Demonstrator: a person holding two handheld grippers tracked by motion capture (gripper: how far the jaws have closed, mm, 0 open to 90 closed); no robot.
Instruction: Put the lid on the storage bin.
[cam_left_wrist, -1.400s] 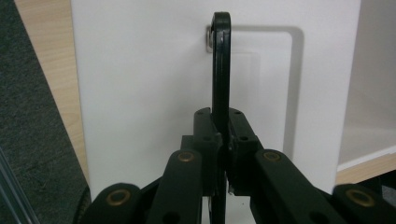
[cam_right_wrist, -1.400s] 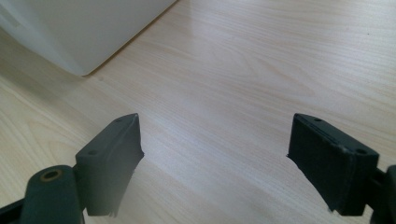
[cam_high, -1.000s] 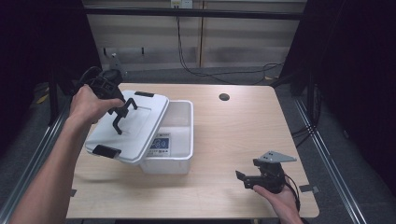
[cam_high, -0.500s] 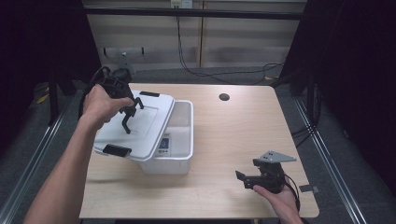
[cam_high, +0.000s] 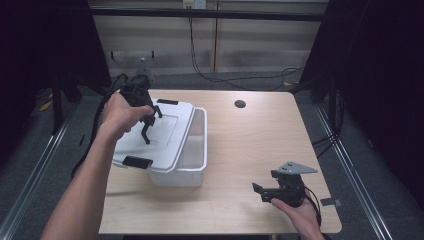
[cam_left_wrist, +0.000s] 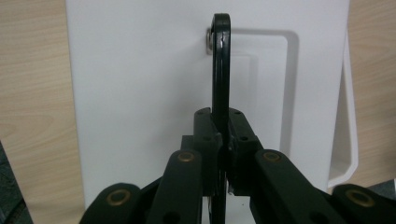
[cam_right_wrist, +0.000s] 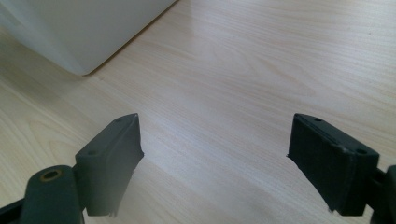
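Lid (cam_high: 165, 132): white, with a black handle (cam_left_wrist: 221, 70) in its middle and black clips at two ends; I see it left of centre in the high view, tilted and lying half over the box, not seated.
Handle: it stands up thin between the jaws in the left gripper view, one end pinned on the lid near the top centre of that frame.
Left gripper (cam_high: 147, 125): closed tight on the handle; the pads press on it from both sides and the lid hangs from this grip.
Box (cam_high: 200, 150): white, open, on the tabletop under the lid; its right part is uncovered, toward the middle of the high view.
Step in hand, as I judge: to bring the lid over the box and set it down square.
How I would do it well: keep the grip firm, because the handle can swing on its pin and the lid may tip; make the lid level first, line its edges with the rim of the box, then lower slowly.
Risk: a corner can catch on the rim and push the box.
Right gripper (cam_high: 260, 190): lower right of the high view, low over the tabletop (cam_high: 250, 145), jaws wide apart and holding nothing; in its own view there is bare wood between them.
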